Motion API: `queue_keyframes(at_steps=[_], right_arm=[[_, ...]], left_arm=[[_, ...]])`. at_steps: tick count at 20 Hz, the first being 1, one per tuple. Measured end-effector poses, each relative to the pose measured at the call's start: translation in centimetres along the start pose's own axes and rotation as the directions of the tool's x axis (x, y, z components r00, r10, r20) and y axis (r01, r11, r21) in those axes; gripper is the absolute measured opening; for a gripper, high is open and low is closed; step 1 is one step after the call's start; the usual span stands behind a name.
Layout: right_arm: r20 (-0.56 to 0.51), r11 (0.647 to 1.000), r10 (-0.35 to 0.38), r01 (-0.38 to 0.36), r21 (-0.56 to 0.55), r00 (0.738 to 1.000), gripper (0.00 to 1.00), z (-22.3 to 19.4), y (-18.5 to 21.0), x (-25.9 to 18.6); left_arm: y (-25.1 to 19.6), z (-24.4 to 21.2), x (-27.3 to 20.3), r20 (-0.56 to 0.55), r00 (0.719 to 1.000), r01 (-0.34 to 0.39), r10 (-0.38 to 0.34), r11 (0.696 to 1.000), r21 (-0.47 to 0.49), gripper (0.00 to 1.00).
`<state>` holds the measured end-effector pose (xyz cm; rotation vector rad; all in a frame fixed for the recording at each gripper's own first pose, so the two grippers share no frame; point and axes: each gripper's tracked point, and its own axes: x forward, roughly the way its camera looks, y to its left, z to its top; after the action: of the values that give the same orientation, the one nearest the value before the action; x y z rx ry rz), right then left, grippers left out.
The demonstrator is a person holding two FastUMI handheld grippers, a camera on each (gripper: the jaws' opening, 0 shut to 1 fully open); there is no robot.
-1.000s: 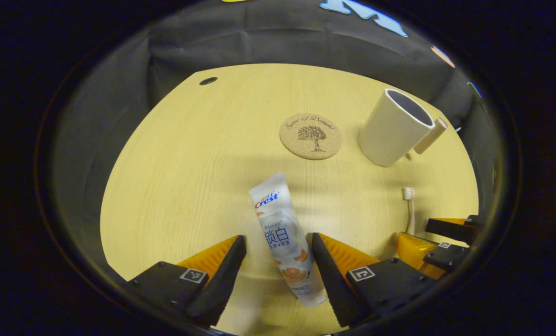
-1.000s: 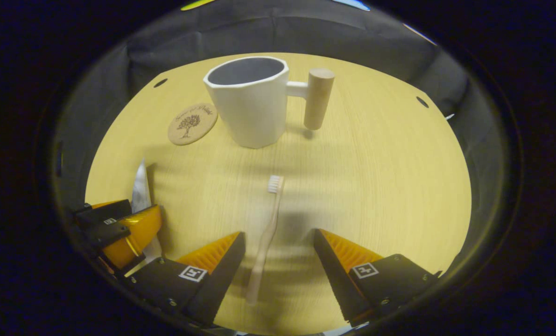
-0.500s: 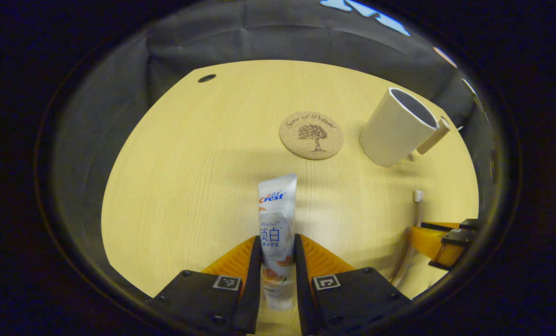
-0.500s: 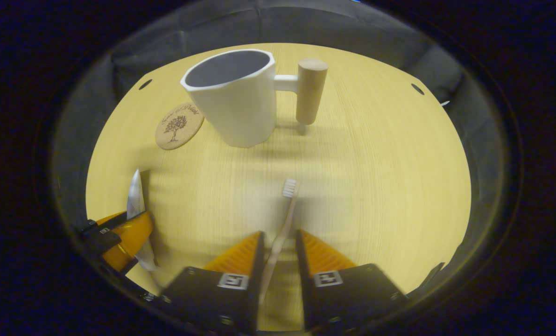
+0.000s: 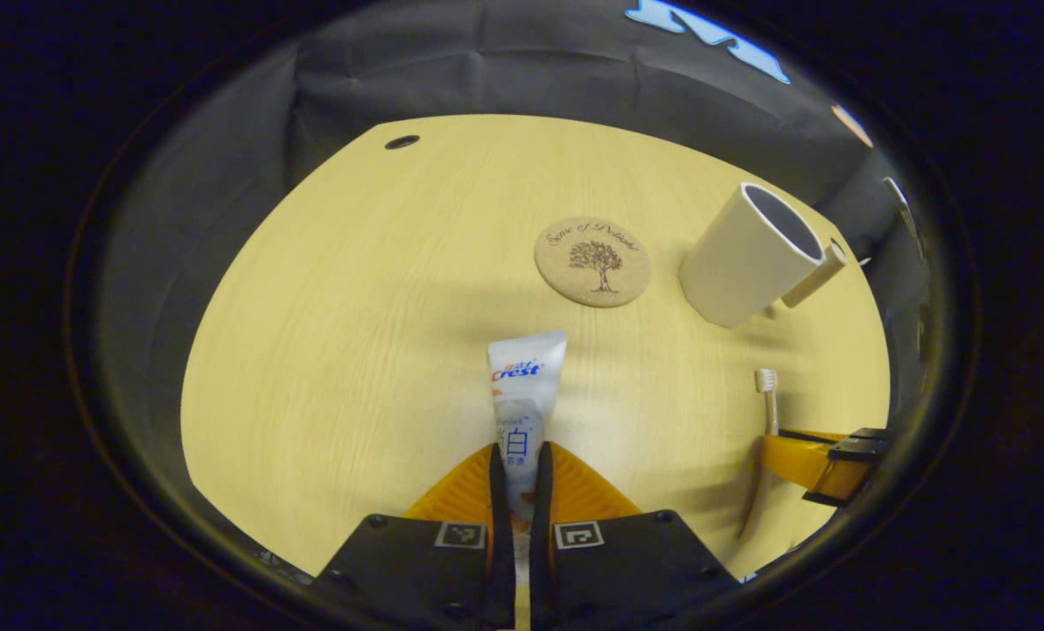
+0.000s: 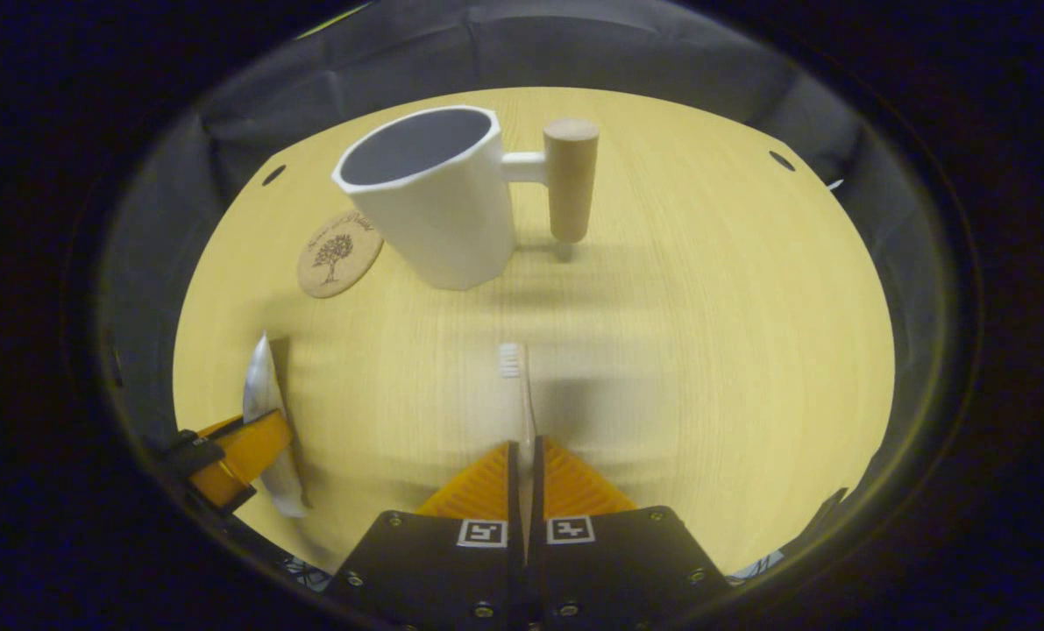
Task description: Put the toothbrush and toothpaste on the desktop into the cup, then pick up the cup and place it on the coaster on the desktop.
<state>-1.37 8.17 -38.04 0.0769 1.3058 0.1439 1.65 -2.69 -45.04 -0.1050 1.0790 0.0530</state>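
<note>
Left gripper view: left gripper (image 5: pixel 518 491) pinches toothpaste (image 5: pixel 524 386), right gripper (image 6: pixel 522 486) pinches toothbrush (image 6: pixel 522 403); next, carry both ahead into cup (image 6: pixel 434 206).

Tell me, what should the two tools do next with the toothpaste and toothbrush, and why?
Probably lift both and carry them toward the cup. The left tool is shut on the toothpaste and the right tool is shut on the toothbrush, so both grips look done. The cup stands upright with its mouth open, beside the coaster, with nothing seen inside.
</note>
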Motion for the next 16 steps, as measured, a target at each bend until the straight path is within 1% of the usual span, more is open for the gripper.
queue_keyframes(at_steps=[2, 5, 6, 9, 11, 13, 14, 16], right_arm=[[-0.004, 0.999, 0.03, -0.03, 0.03, 1.0, 0.02, -0.2, 0.1, -0.1], [0.013, 0.998, 0.048, -0.049, 0.049, 0.999, 0.02, 0.1, 0.1, -0.9], [0.02, 0.997, 0.055, -0.056, 0.053, 0.998, 0.01, 0.2, 0.1, -1.4], [0.052, 0.992, 0.09, -0.095, 0.084, 0.995, 0.02, 0.7, 0.6, -4.0], [0.088, 0.986, 0.118, -0.127, 0.107, 0.989, 0.02, 1.7, 1.1, -5.9], [0.14, 0.979, 0.138, -0.156, 0.131, 0.98, 0.01, 3.5, 1.2, -8.2], [0.17, 0.975, 0.144, -0.169, 0.144, 0.975, 0.02, 4.6, 1.1, -9.3], [0.228, 0.965, 0.153, -0.195, 0.173, 0.961, 0.02, 7.1, 0.9, -11.1]], left_arm=[[0.0, 0.0, 0.0, -0.001, 1.0, -0.003, 0.003, 1.0, 0.002, 0.12], [0.0, 0.0, 0.0, -0.002, 1.0, -0.001, 0.001, 1.0, -0.001, 0.14], [0.0, 0.0, 0.1, 0.0, 1.0, 0.0, 0.0, 1.0, -0.002, 0.12], [0.0, 0.0, 0.1, 0.0, 1.0, 0.0, 0.0, 1.0, -0.001, 0.14], [0.0, 0.1, 0.0, 0.003, 1.0, 0.001, -0.001, 1.0, -0.006, 0.12], [0.4, 0.1, -0.1, 0.001, 1.0, -0.014, 0.014, 1.0, -0.013, 0.14], [0.5, 0.5, -0.4, 0.01, 1.0, -0.016, 0.016, 1.0, -0.018, 0.14], [0.6, 2.3, -1.6, 0.062, 0.998, -0.012, 0.013, 1.0, -0.023, 0.14]])
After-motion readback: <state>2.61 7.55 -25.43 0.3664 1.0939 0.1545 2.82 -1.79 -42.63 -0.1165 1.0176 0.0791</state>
